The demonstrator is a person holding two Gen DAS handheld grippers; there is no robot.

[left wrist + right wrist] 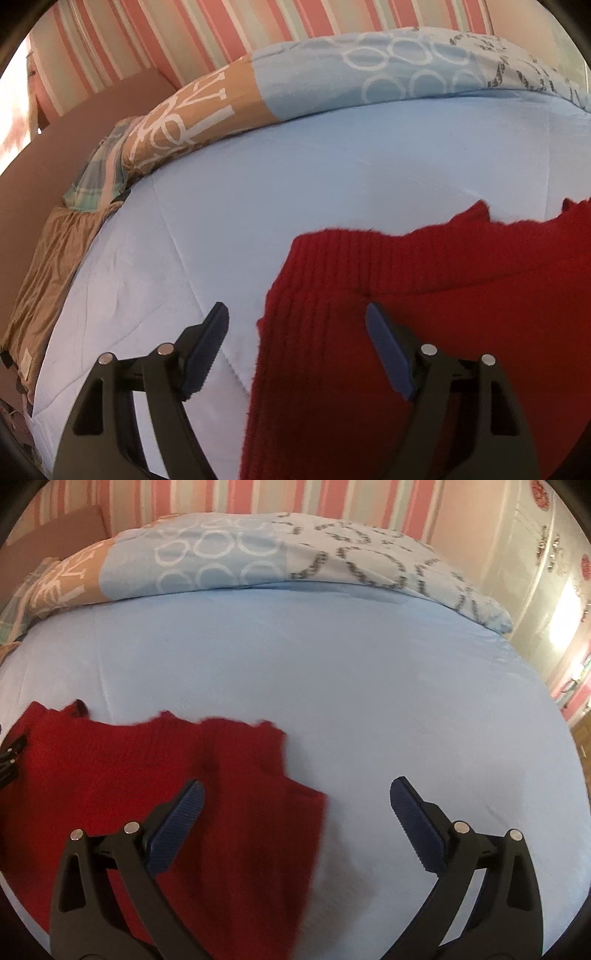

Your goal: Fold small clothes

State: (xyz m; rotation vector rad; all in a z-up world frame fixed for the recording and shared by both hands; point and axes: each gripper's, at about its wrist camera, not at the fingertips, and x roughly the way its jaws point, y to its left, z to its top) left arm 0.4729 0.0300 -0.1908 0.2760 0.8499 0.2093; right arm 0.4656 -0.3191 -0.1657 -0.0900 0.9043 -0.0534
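A red sweater (424, 295) lies flat on the light-blue bed (332, 683). The left gripper (295, 332) hovers over its left edge, jaws spread wide and holding nothing. The right gripper (295, 805) hovers over its right edge, likewise wide apart and empty.

A bed (332, 686) covered in a plain light-blue sheet is carrying the items. A red knitted garment (110, 775) is lying flat on the sheet toward the near edge, its ribbed hem (332, 258) showing in the left wrist view. A patterned duvet (258, 554), blue with rings and a tan panel, is lying bunched along the far edge. A checked cloth (99, 166) is sitting at the far left corner.
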